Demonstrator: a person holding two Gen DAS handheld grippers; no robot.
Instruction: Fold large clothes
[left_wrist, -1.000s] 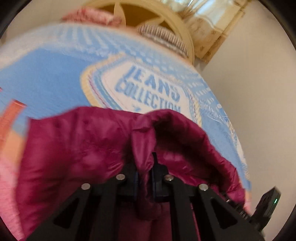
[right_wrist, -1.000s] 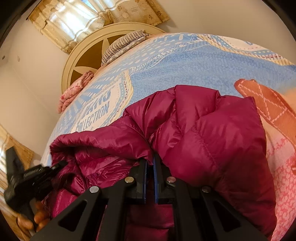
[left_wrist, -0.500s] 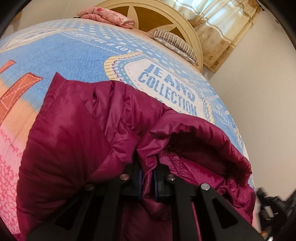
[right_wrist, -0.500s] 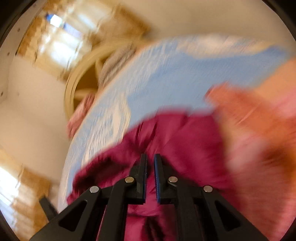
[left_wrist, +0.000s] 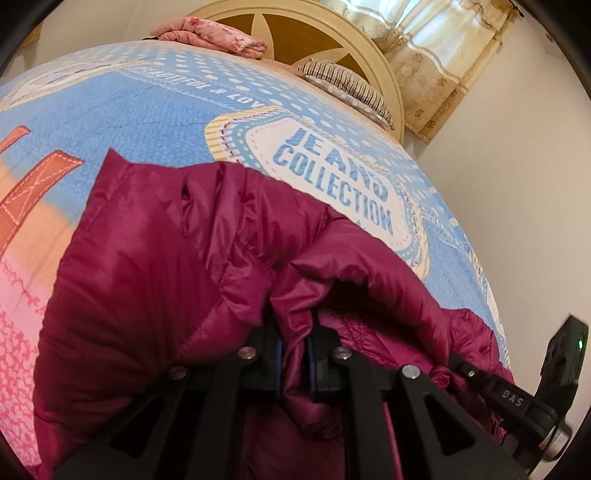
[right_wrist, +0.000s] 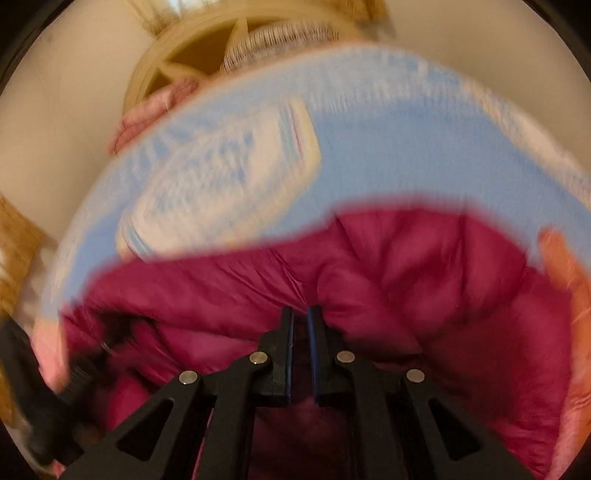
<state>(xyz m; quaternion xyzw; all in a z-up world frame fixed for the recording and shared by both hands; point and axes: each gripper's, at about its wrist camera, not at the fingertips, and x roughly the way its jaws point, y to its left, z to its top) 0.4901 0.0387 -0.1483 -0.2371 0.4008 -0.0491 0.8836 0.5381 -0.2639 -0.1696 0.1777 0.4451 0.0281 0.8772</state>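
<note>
Blue printed bedspread; cream round headboard; curtained window; pale walls.

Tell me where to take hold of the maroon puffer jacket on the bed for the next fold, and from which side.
Grip the maroon puffer jacket at its near bunched edge, coming from the foot side of the bed. That edge stands up in a thick ridge, where the left claw already pinches a fold; the rest lies flatter and slippery.
</note>
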